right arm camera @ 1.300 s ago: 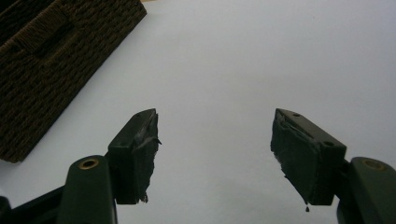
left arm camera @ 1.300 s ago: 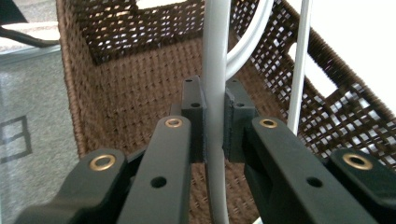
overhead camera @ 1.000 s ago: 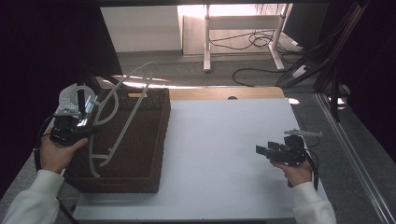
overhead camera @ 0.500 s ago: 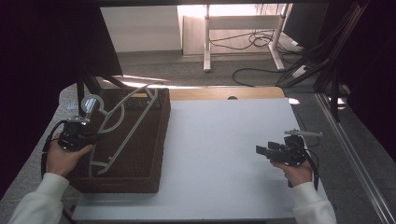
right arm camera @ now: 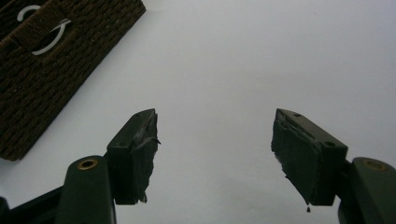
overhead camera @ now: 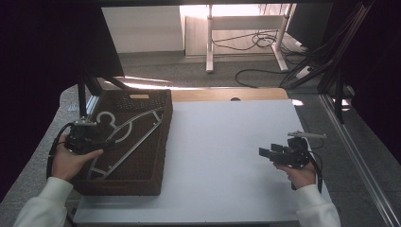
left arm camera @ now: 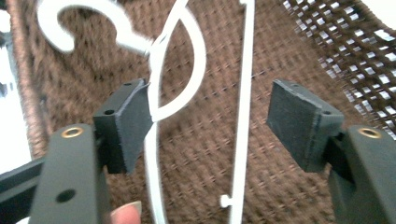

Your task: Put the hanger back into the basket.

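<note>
Left tongs (left arm camera: 208, 126) just opened wide, white hanger (left arm camera: 180, 100) between them in wicker basket (overhead camera: 142, 177) (right tongs (right arm camera: 215, 154) wide, empty); a careless lift-off may snag it.

Colours and patterns
White hanger (left arm camera: 243, 116); dark brown woven basket (overhead camera: 142, 175); white desk (overhead camera: 227, 156); black hand-held gripper (overhead camera: 279, 153) pads.

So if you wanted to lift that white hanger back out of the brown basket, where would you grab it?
Probably on the hanger neck, just below the hook, coming straight down from above. It lies flat on the basket floor, so only thin rods offer themselves. The left gripper hangs right there, its jaws just opened, one rod running between them.
</note>
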`<state>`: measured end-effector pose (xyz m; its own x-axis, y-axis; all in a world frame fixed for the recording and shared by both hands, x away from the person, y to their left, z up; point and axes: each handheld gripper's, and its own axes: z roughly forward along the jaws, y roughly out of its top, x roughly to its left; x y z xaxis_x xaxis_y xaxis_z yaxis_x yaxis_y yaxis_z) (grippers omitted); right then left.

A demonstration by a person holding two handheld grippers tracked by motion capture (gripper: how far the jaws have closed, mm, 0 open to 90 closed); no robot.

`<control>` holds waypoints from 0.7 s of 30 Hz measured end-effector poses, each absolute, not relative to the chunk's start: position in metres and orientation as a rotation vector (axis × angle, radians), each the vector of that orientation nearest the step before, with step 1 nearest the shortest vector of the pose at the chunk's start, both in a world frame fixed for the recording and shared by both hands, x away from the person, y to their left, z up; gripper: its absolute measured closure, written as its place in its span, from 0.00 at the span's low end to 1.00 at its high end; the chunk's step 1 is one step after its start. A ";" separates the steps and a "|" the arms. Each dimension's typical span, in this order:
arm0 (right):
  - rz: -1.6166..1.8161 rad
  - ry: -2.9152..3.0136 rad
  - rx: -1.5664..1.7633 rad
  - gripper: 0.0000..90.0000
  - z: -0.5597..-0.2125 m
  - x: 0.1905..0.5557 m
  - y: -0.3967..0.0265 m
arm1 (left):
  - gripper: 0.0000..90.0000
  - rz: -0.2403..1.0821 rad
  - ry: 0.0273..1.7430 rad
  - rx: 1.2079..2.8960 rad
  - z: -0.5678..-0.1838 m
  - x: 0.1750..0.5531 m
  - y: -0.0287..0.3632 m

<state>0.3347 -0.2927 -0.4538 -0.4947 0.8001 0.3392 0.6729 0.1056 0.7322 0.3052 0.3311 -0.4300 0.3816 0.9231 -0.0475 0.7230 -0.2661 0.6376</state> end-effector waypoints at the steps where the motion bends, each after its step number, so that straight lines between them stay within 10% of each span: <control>1: 1.343 2.225 1.495 0.36 -0.454 0.335 -0.293 | 0.32 0.439 1.398 2.059 -0.428 0.304 0.328; 21: 1.311 2.276 1.371 0.29 -0.453 0.330 -0.289 | 0.31 0.283 1.123 1.947 -0.432 0.268 0.248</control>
